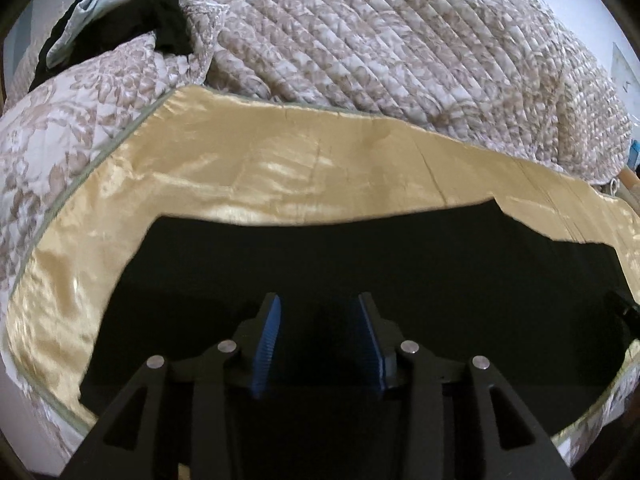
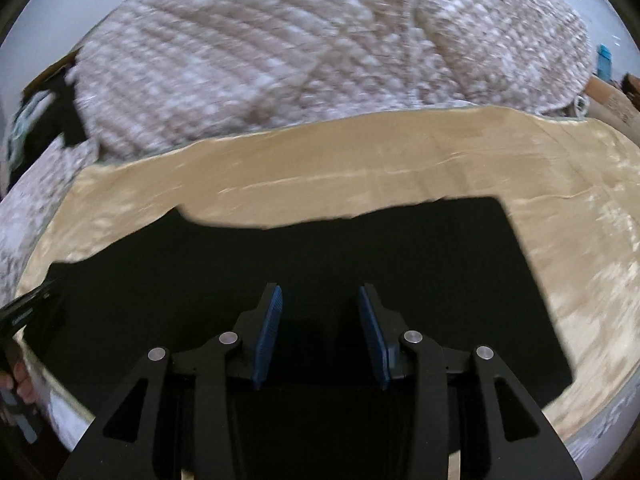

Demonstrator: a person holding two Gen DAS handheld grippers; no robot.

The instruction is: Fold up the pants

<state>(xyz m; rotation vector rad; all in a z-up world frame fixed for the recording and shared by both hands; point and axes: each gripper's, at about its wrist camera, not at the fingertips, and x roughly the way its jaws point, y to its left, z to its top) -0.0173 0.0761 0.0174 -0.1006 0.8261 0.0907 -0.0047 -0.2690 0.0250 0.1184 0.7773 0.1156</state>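
At the far left of the left wrist view lies a pile of dark and pale blue clothes (image 1: 116, 20). Beside it a big quilted blanket with brown flowers (image 1: 400, 40) is bunched up at the back of the bed. In front of the blanket a shiny gold satin cloth (image 1: 240, 176) is spread flat. The black pants (image 1: 360, 264) lie flat on the gold cloth, stretched from left to right.

The left tongs (image 1: 319, 300) hang over the pants. The two blue ribbed pads (image 1: 267, 344) stand wide apart and nothing is between them.

In the right wrist view the left tongs (image 2: 24, 312) peek in at the left edge, over the pants' left part. The black pants (image 2: 400, 248) end in a square corner at the right, on the gold cloth (image 2: 360, 168). The right tongs (image 2: 320, 292) hang over the pants too, with blue pads (image 2: 269, 336) wide apart and holding nothing. The blanket (image 2: 280, 48) looks blurry behind.
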